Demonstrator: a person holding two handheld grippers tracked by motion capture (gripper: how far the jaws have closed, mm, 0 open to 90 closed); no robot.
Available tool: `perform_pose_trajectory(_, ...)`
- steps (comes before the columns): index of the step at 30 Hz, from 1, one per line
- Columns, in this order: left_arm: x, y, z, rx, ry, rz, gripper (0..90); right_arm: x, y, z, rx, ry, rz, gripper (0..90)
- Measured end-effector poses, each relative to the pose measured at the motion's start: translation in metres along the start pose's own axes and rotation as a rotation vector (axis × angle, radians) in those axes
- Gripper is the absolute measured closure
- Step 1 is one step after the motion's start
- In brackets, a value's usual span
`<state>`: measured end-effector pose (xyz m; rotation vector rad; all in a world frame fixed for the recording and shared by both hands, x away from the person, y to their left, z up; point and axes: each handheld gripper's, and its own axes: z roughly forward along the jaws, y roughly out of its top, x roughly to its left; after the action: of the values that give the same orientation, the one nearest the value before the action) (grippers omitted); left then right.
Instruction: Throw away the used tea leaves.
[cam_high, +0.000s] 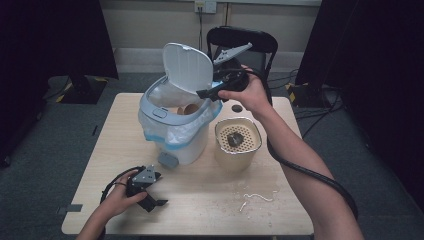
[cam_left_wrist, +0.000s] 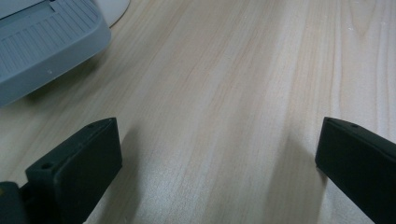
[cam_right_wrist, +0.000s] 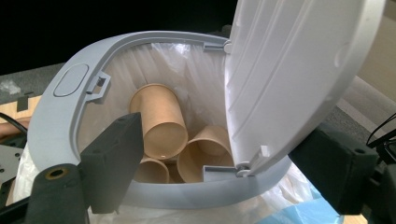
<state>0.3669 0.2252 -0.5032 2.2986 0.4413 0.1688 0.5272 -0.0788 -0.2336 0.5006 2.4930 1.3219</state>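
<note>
Left tool (cam_high: 159, 202) sits parked on the table (cam_high: 210, 200), jaws wide apart and gripping nothing. Mid-table is our bin (cam_high: 175, 127); the right tool (cam_high: 204, 93) hovers at its rim with jaws spread around the raised lid (cam_right_wrist: 289, 84). We'd worry a bump slams it. The right gripper view reveals paper cups (cam_right_wrist: 159, 121) deep inside; from above they're barely visible.

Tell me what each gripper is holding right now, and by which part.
Nothing is held. The right gripper is open at the bin's raised lid; the left gripper is open over the bare table.
</note>
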Motion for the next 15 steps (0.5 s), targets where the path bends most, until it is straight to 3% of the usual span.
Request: perform_pose_trajectory(15, 0.0, 0.0, 0.0, 0.0, 0.0, 0.0, 0.0, 0.011, 0.01, -0.001, -0.004, 0.03, -0.002, 16.5)
